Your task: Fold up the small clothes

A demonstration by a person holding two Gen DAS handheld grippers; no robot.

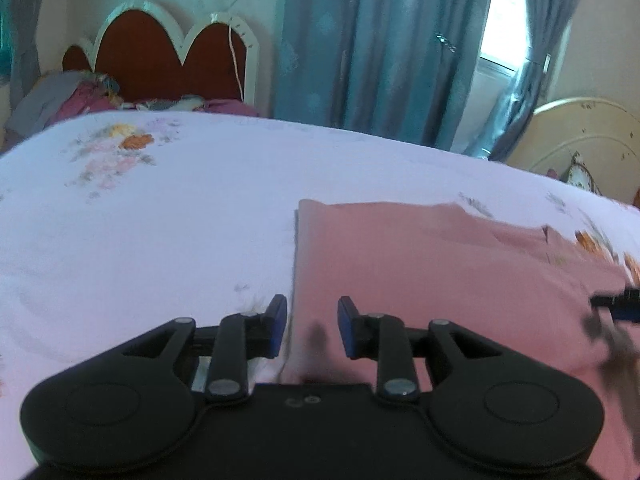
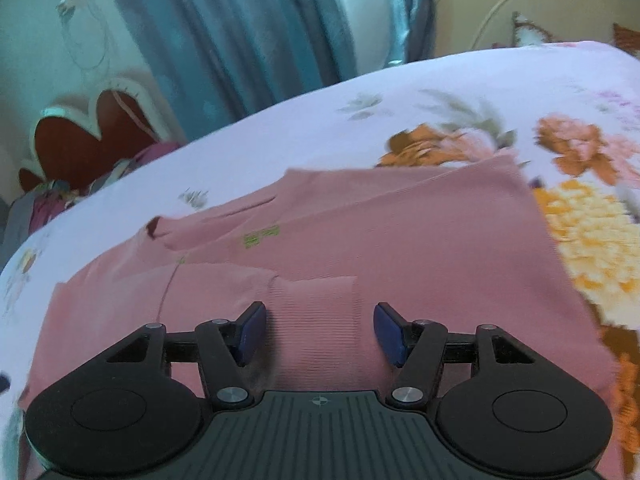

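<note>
green label (image 2: 262, 237) shows only from right wrist.

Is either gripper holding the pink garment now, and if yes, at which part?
Nothing is held. The left gripper and the right gripper both stand open over the pink garment, with no fabric pinched between their pads.

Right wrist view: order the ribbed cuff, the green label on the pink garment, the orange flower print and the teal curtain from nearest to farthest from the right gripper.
From the right gripper:
1. Ribbed cuff, between its open fingers.
2. Green label, ahead, slightly left on the pink garment.
3. Orange flower print, on the bedsheet beyond the garment, right.
4. Teal curtain, behind the bed.
</note>
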